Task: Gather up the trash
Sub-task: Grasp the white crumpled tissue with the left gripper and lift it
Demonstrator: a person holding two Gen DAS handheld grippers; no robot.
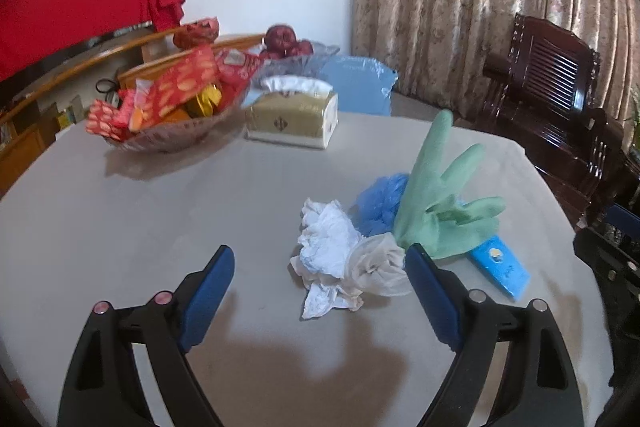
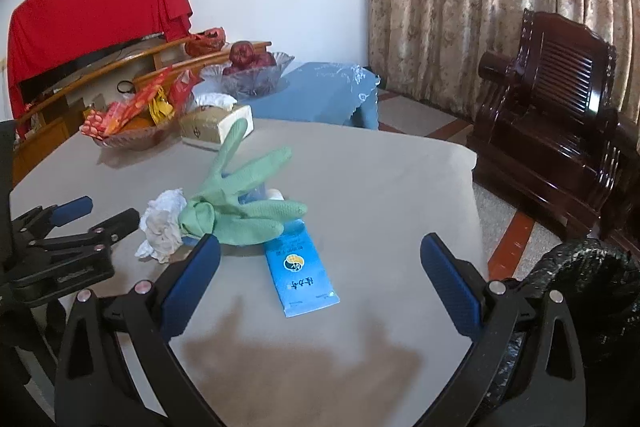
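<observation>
On the grey table (image 1: pixel 120 227) lies a small heap of trash: crumpled white tissue (image 1: pixel 326 247), a beige wad (image 1: pixel 376 267), a green rubber glove (image 1: pixel 440 195), a blue mesh puff (image 1: pixel 382 199) and a flat blue packet (image 1: pixel 500 267). My left gripper (image 1: pixel 320 263) hangs open just short of the tissue, nothing between its blue pads. In the right wrist view the glove (image 2: pixel 240 211), tissue (image 2: pixel 164 223) and blue packet (image 2: pixel 300 271) lie ahead. My right gripper (image 2: pixel 320 255) is open around the near part of the packet without touching it. The left gripper (image 2: pixel 96 215) shows at the left.
A basket of red snack packets (image 1: pixel 160 107) and a tissue box (image 1: pixel 292 119) stand at the table's far side. A glass bowl of apples (image 2: pixel 248 67) sits behind on a blue-covered stand. A dark wooden armchair (image 2: pixel 560 115) is off right. A black bag (image 2: pixel 592 287) sits at lower right.
</observation>
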